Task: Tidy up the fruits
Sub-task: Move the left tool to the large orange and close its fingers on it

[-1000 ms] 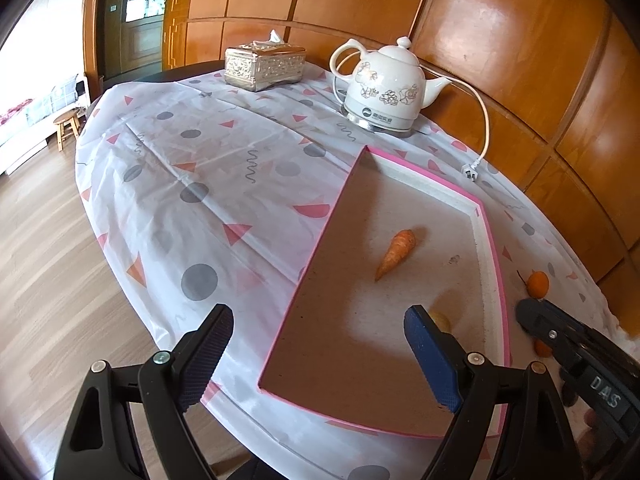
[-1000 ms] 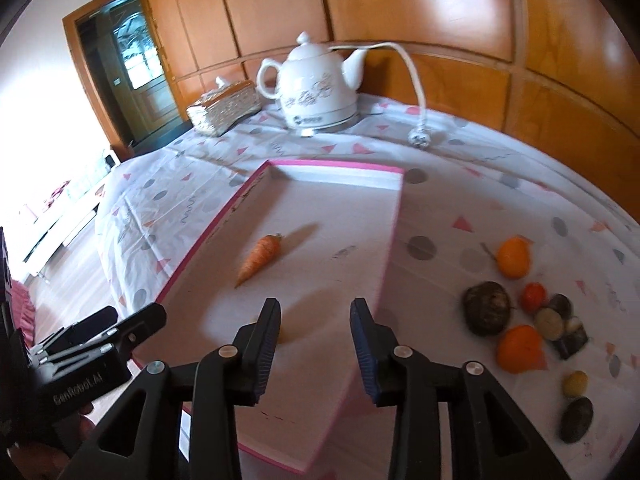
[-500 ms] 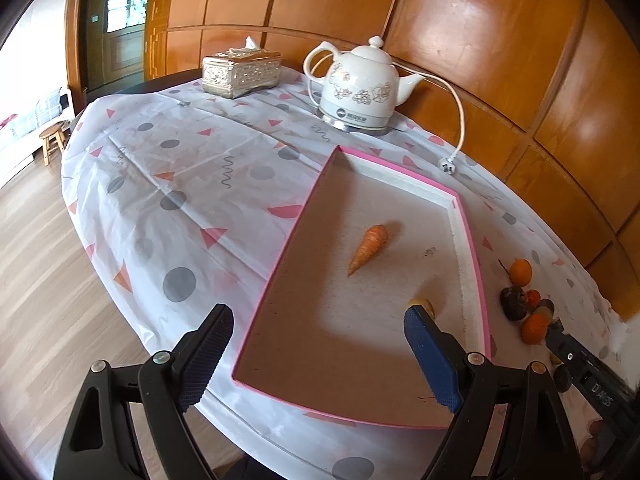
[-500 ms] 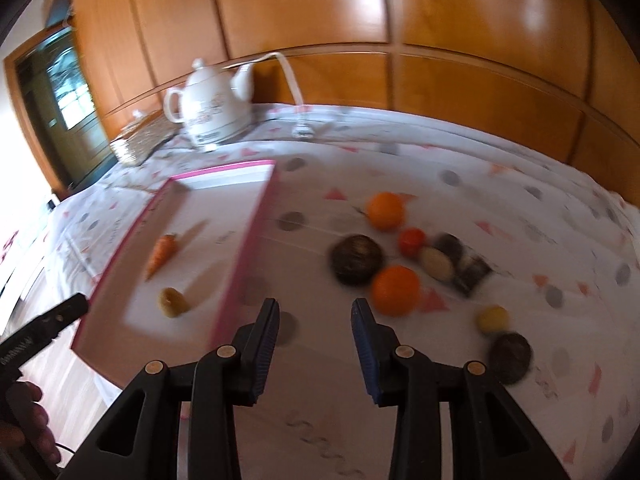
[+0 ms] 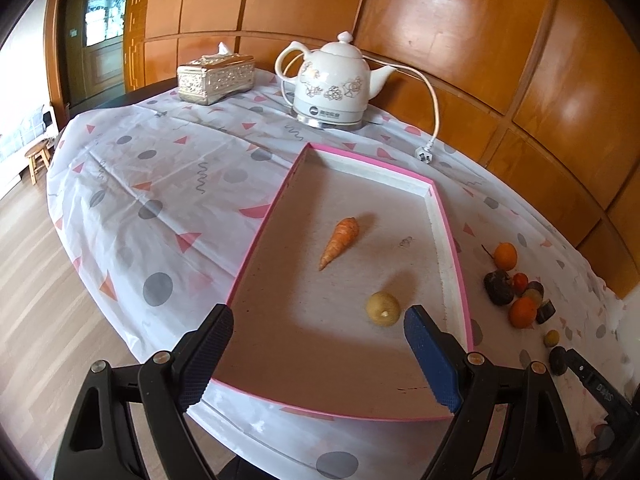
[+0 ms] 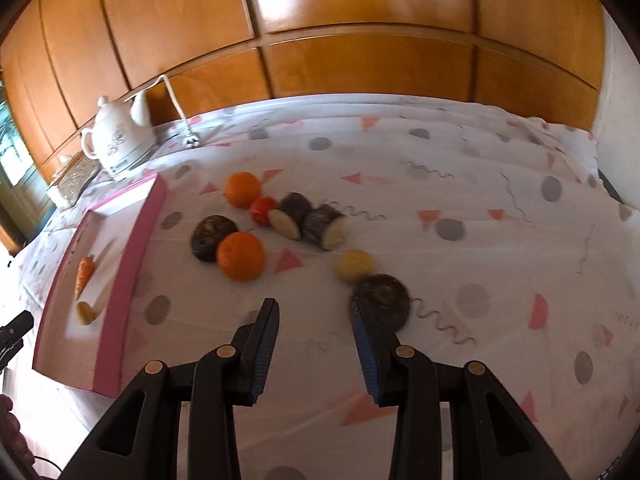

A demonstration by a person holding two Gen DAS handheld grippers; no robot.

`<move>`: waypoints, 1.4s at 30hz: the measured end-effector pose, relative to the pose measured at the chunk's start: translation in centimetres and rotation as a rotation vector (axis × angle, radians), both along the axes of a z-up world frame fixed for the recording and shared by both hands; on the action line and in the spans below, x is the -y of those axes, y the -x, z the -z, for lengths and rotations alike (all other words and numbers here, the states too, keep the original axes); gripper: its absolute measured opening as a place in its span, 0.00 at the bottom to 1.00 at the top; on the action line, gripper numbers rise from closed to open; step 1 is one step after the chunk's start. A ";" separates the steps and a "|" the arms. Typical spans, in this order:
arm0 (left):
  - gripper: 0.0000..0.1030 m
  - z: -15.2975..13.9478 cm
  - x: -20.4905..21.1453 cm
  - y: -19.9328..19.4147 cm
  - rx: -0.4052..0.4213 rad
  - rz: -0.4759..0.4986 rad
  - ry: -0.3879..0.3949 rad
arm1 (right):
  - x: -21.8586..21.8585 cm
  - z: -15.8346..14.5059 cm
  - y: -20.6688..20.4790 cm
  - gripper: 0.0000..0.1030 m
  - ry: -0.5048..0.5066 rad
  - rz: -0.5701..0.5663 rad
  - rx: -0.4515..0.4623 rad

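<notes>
My right gripper (image 6: 314,344), jaws slightly apart and empty, should straddle the dark round fruit (image 6: 382,306) beside the tray (image 6: 132,264) squarely.

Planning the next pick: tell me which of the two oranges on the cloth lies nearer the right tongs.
The orange touching the dark round root. The other orange sits farther back, beside the small red fruit.

Glossy varnished wood wall panels (image 5: 448,20); smooth glazed ceramic kettle (image 5: 332,80); creased plastic-looking tablecloth (image 5: 160,184); matt, rough-floored tray (image 5: 304,320); embossed metallic tissue box (image 5: 216,78).
</notes>
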State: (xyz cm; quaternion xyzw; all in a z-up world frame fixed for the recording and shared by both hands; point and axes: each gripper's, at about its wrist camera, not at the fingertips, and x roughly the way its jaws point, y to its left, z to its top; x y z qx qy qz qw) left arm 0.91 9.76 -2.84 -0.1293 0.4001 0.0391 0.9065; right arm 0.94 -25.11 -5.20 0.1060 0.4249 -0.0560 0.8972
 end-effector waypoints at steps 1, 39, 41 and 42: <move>0.85 -0.1 0.2 0.0 0.003 0.007 -0.002 | 0.3 0.1 0.2 0.37 0.001 0.008 0.000; 0.55 -1.5 17.7 -4.5 -0.035 0.705 -0.086 | 8.1 1.7 4.9 0.37 -0.014 0.251 -0.028; 0.48 -1.0 18.8 -5.1 -0.058 0.728 -0.082 | 8.5 1.7 5.0 0.37 -0.016 0.262 -0.030; 0.47 -0.7 19.3 -5.5 -0.071 0.732 -0.077 | 8.7 1.7 5.1 0.37 -0.016 0.267 -0.029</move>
